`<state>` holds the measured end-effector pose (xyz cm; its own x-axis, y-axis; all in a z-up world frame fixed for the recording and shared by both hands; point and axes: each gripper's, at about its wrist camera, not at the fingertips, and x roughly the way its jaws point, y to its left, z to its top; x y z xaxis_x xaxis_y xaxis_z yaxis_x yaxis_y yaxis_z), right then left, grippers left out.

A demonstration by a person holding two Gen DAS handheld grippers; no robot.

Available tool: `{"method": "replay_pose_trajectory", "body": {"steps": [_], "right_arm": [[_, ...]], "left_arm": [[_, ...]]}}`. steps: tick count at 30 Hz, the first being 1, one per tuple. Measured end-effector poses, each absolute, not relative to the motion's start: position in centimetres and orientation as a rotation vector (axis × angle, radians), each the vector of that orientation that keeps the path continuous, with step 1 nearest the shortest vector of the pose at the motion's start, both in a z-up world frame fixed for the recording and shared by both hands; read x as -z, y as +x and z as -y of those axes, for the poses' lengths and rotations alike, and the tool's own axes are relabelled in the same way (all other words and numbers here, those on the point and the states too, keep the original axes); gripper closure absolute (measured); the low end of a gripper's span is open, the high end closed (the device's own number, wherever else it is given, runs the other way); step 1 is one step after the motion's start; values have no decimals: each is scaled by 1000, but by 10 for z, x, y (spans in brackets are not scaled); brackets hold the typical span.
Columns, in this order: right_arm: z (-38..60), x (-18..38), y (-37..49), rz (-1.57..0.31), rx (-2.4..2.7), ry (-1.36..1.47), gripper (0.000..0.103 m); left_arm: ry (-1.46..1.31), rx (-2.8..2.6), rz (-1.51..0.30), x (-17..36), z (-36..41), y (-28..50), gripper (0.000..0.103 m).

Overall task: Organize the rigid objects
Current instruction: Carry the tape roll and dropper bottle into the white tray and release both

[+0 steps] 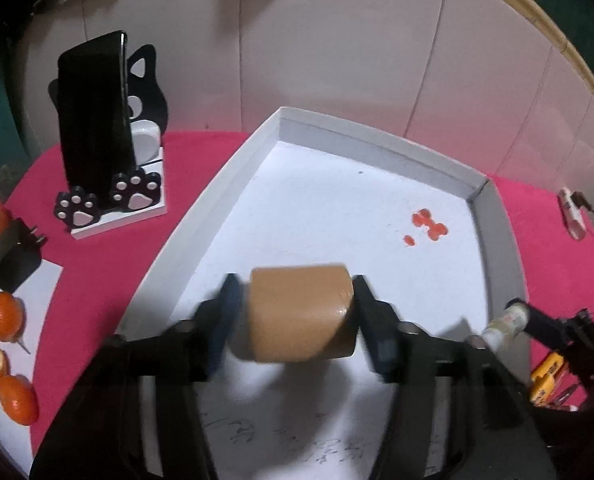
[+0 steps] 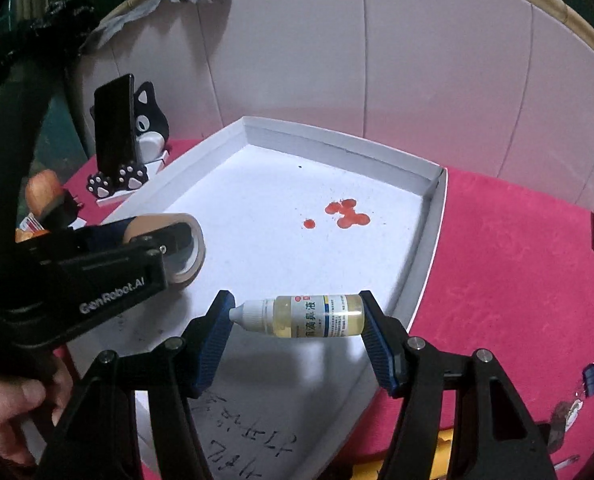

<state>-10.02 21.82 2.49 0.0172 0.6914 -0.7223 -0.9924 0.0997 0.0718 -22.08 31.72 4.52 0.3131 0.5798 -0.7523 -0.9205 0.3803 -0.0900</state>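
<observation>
The left tool (image 1: 295,312) points steeply down over the white tray (image 2: 337,140), its jaws spread, with a brown tape roll (image 1: 301,332) between them; blur hides whether either pad touches it. A bare hand (image 2: 13,412) grips its handle at the tray's near left corner. The right tool (image 2: 297,316) tilts down above the tray's near right side, pads clamped endwise on a small dropper bottle (image 2: 317,316).

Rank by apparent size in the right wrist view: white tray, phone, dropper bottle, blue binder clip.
1. white tray
2. phone and dropper bottle: look alike; the bottle is much nearer the camera, so unsure
3. blue binder clip
</observation>
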Motion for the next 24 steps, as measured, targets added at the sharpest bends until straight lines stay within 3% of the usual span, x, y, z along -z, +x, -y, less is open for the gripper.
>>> {"method": "replay_pose_trajectory", "body": {"steps": [1, 2, 3, 6, 7, 17, 24], "right_arm": [[-218, -25, -100, -706, -1411, -535, 40], [-218, -25, -101, -703, -1410, -532, 39], [-219, -25, -101, -699, -1410, -529, 28], [-215, -29, -103, -666, -1413, -509, 3], [-213, -31, -104, -649, -1411, -504, 0], [-151, -79, -59, -547, -1366, -279, 0], [-81, -103, 9, -521, -1216, -89, 0]], "left_arm": [[-568, -1068, -685, -48, -316, -221, 12], [-560, -1071, -673, -51, -314, -222, 8], [-554, -1071, -662, -53, -313, -223, 2], [-559, -1087, -608, -65, -307, -232, 0], [-560, -1100, -582, -70, -305, -236, 0], [-559, -1029, -396, -100, -263, -264, 0], [-509, -803, -408, -107, -219, -224, 0]]}}
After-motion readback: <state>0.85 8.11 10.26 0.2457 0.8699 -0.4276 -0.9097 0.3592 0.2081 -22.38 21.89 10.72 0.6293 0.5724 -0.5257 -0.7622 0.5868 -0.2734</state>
